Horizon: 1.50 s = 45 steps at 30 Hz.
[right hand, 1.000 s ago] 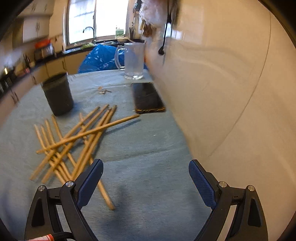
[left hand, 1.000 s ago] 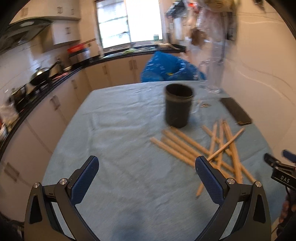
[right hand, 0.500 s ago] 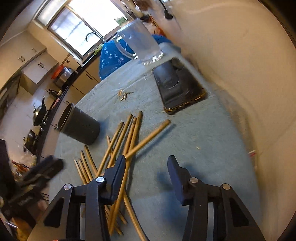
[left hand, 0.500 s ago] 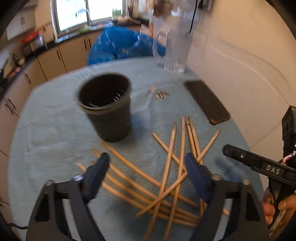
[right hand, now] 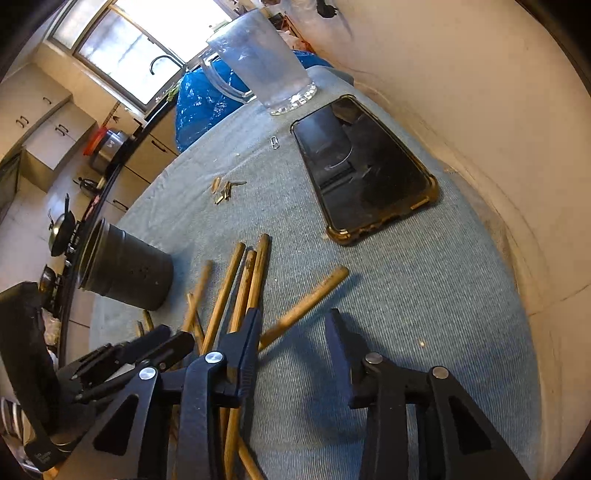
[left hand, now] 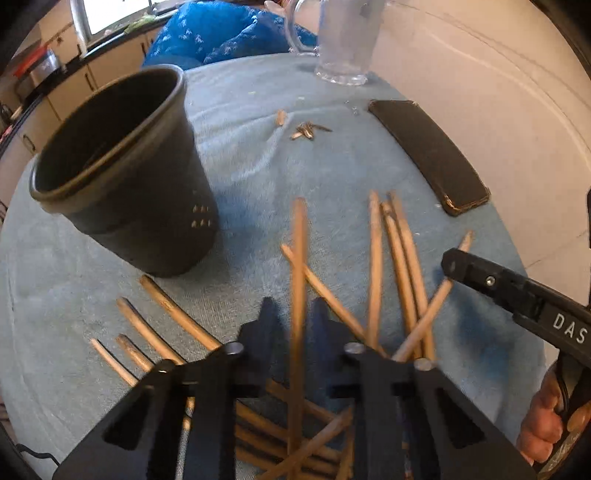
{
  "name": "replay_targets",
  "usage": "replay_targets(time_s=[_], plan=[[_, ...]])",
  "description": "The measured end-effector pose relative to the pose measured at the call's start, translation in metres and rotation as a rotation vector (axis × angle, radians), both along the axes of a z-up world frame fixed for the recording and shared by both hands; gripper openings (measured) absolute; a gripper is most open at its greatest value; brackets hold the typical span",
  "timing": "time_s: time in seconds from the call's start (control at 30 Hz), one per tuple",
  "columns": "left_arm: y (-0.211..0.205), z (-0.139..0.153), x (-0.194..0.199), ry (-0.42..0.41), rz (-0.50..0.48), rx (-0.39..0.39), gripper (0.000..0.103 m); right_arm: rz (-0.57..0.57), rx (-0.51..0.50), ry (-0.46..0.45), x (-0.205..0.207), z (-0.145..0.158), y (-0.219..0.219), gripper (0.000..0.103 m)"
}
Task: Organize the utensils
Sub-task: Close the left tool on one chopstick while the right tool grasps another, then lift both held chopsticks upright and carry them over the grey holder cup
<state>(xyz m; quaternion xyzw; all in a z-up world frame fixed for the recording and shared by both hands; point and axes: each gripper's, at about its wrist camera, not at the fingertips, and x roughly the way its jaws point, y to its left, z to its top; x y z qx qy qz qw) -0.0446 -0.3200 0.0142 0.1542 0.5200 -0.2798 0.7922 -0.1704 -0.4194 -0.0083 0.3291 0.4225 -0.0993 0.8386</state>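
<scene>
Several wooden chopsticks (left hand: 402, 266) lie scattered on the blue-grey tablecloth (left hand: 332, 173). My left gripper (left hand: 295, 314) is shut on one chopstick (left hand: 298, 258) that points forward between its fingers. A black holder cup (left hand: 125, 177) stands just left of it, upright and open at the top. My right gripper (right hand: 291, 325) is open over the right side of the pile, with one chopstick (right hand: 306, 306) lying between its fingers. The cup also shows in the right wrist view (right hand: 125, 273).
A black phone (left hand: 428, 155) lies at the right near the cream wall (left hand: 498, 92). A glass mug (left hand: 343, 40) stands at the far end, with a blue bag (left hand: 221, 33) behind it. Small bits (left hand: 306, 129) lie mid-table. Kitchen counters run along the left.
My left gripper has moved down to the pile and closed on one chopstick. My right gripper has narrowed and come down over the right side of the pile.
</scene>
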Motion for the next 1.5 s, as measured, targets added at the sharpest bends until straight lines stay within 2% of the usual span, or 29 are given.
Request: replay_targets(time_s=[0.03,0.17,0.27,0.43,0.67,0.93,1.13,1.3,1.5], plan=[[0.0,0.0,0.0,0.003,0.0,0.006,0.006,0.001,-0.01,0.003,0.001,-0.001,0.0,0.033],[0.012,0.002,0.001,0.027,0.027,-0.019,0.006,0.022,-0.052,0.025,0.013,-0.001,0.005,0.015],[0.023,0.003,-0.001,0.029,0.042,-0.025,0.006,0.057,-0.057,0.036,0.017,-0.003,0.009,0.008],[0.028,0.006,0.005,0.063,0.055,-0.043,0.006,0.078,-0.051,0.04,0.01,-0.003,0.012,0.008],[0.029,0.008,0.003,0.032,0.071,-0.06,0.006,0.095,-0.058,0.016,-0.005,0.007,0.018,0.008],[0.071,0.071,-0.039,-0.074,0.064,-0.235,0.006,0.118,-0.089,-0.14,-0.036,0.051,0.036,0.008],[0.105,0.112,-0.075,-0.189,0.057,-0.358,0.006,0.159,-0.149,-0.254,-0.061,0.091,0.063,0.008],[0.112,0.132,-0.085,-0.29,0.052,-0.423,0.006,0.18,-0.188,-0.343,-0.075,0.126,0.085,0.008],[0.144,0.164,-0.077,-0.36,0.124,-0.514,0.006,0.209,-0.26,-0.426,-0.072,0.166,0.108,0.008]])
